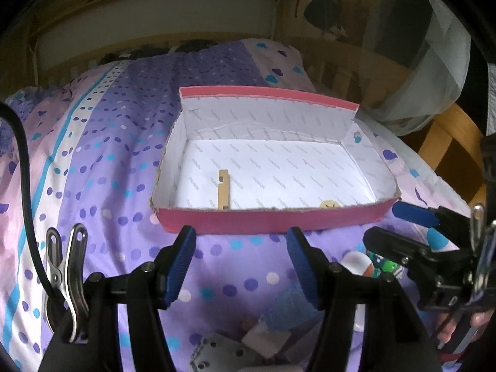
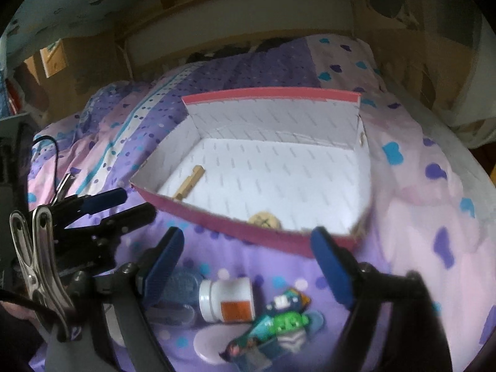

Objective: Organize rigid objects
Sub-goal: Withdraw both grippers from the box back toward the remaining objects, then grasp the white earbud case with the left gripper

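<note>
Right wrist view shows the loose pile clearly: white pill bottle (image 2: 228, 299) lying on its side, cap toward the left, long axis left-right; a green and blue toy (image 2: 279, 325) just right of it, slanting up to the right; a bluish round lid (image 2: 183, 285) left of the bottle; left wrist view catches only bits of these low in frame, plus a grey metal plate (image 1: 217, 353) at the bottom edge; pink box (image 1: 272, 217) sits open on the purple dotted bedspread (image 1: 102, 142), beyond both claws; inside, a wooden stick (image 1: 223, 189) near the left, long axis running away from the front wall, and a round wooden disc (image 2: 265, 219) against the front wall, half hidden behind it; left gripper (image 1: 241, 263) moderately wide, nothing between; right gripper (image 2: 248, 266) wide, nothing gripped, over the pile.
</note>
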The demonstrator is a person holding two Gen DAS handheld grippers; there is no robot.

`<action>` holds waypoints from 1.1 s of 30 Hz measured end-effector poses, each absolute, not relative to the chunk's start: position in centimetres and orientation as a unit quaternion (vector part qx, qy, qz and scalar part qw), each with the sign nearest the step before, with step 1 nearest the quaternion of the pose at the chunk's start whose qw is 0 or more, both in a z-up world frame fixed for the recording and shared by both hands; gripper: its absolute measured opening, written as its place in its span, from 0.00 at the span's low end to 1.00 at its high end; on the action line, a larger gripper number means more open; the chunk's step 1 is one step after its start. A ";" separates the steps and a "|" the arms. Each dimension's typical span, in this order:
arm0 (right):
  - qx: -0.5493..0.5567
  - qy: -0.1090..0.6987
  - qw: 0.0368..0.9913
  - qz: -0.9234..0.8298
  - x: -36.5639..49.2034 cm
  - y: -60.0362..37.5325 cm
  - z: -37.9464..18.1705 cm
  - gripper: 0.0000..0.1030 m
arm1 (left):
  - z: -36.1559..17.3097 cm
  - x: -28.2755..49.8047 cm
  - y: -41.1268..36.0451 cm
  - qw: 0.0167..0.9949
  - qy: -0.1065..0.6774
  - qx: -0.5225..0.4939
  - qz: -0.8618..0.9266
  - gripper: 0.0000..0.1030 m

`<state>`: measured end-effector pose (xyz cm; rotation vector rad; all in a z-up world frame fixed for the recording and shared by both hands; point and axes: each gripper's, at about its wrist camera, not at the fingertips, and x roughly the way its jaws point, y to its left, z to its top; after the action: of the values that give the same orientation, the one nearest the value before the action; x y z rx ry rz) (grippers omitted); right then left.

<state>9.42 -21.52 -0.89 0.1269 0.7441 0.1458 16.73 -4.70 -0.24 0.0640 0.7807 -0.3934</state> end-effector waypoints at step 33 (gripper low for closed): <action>0.071 0.444 0.881 0.143 9.0 -19.4 -3.8 0.82 | -4.8 8.4 -6.6 0.817 0.513 0.116 -0.235 0.85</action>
<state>8.96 -19.37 -3.75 0.1484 0.9256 0.2986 8.42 -6.63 -4.77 0.2477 1.0937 -0.5017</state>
